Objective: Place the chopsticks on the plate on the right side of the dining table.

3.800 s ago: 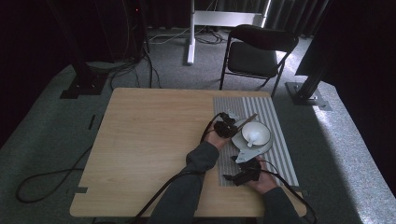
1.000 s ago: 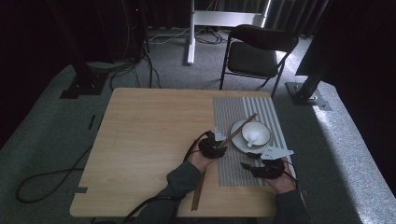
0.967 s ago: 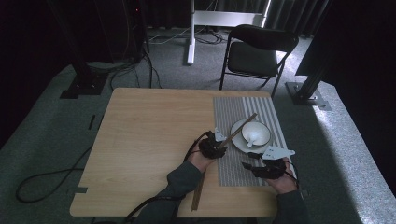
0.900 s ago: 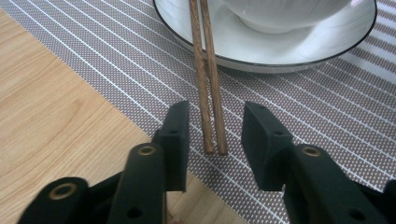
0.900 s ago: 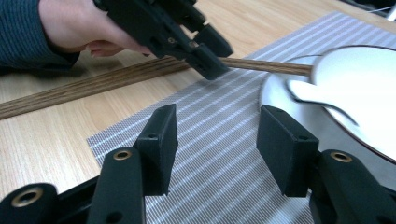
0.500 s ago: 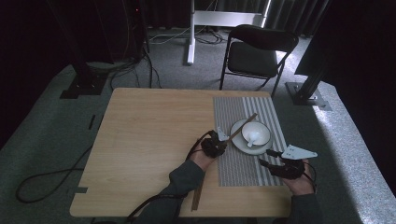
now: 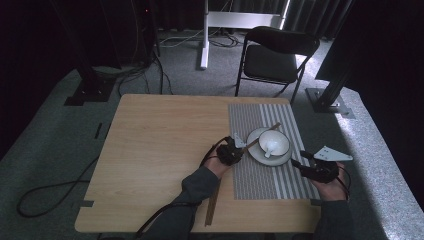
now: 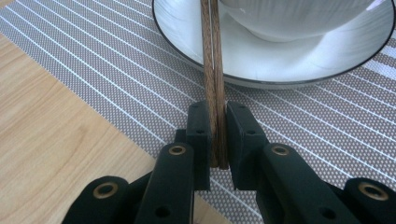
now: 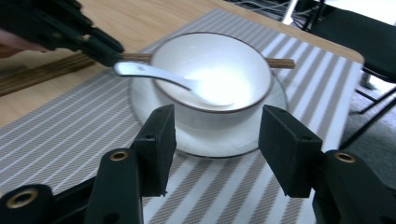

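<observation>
Clamping the chopsticks [image 8: 214, 88], left gripper [image 8: 216, 135] has just closed on them; they lean on the plate [image 7: 255, 151] rim near the worktop's right edge. Right gripper [image 9: 215, 140] looks open, holding nothing, facing the bowl [image 9: 212, 88].

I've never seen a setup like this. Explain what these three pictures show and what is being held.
A person sits at a wooden table with a hand-held two-jaw gripper in each hand. One camera looks down from above; the others ride on the grippers, looking along their black jaws. On a striped placemat stands a plate bearing a white bowl with a spoon. The left gripper has just closed on a pair of chopsticks. The right gripper is empty, its jaws apart.
</observation>
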The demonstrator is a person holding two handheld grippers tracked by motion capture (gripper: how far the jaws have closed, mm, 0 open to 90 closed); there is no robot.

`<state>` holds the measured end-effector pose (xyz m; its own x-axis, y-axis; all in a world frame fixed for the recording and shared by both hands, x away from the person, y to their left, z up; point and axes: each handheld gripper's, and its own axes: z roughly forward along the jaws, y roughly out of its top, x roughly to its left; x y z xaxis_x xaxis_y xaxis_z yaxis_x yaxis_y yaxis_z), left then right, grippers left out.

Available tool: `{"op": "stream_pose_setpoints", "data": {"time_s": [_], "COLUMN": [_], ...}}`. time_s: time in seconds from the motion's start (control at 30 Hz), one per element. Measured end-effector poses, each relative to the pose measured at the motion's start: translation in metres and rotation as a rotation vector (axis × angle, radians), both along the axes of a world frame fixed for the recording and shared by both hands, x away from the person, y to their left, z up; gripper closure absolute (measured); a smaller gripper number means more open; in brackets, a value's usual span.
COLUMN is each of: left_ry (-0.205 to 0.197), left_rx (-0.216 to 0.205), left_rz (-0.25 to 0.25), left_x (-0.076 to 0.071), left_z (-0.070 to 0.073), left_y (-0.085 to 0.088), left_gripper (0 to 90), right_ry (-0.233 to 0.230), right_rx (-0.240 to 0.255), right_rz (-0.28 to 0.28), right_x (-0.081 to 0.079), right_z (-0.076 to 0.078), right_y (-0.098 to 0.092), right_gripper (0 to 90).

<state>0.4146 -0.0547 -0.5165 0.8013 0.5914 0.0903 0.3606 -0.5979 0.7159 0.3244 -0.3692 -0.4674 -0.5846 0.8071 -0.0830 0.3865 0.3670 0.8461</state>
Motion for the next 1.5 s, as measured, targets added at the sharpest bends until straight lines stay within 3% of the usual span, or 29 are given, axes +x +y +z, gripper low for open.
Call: {"op": "stream_pose_setpoints", "data": {"time_s": [0.23, 0.73, 1.1, 1.5], "left_ry": [-0.014, -0.005, 0.002, 0.010], "left_rx": [-0.003, -0.005, -0.013, -0.039], "left_rz": [-0.032, -0.086, -0.097, -0.092], "left_x": [0.011, 0.028, 0.033, 0.030], "left_z": [0.002, -0.001, 0.000, 0.001], "left_y": [-0.003, -0.004, -0.004, -0.001], "left_gripper": [80.8, 80.7, 80.5, 71.7], "right_ry": [-0.002, -0.008, -0.003, 0.024], "right_rx": [0.002, 0.043, 0.040, 0.074], "right_rz": [-0.066, -0.192, -0.229, -0.263], "right_x": [0.020, 0.062, 0.089, 0.117], "right_z": [-0.002, -0.001, -0.008, -0.015], "right_y": [-0.006, -0.016, -0.006, 0.000], "right_gripper": [45.7, 45.6, 45.0, 43.7]}}
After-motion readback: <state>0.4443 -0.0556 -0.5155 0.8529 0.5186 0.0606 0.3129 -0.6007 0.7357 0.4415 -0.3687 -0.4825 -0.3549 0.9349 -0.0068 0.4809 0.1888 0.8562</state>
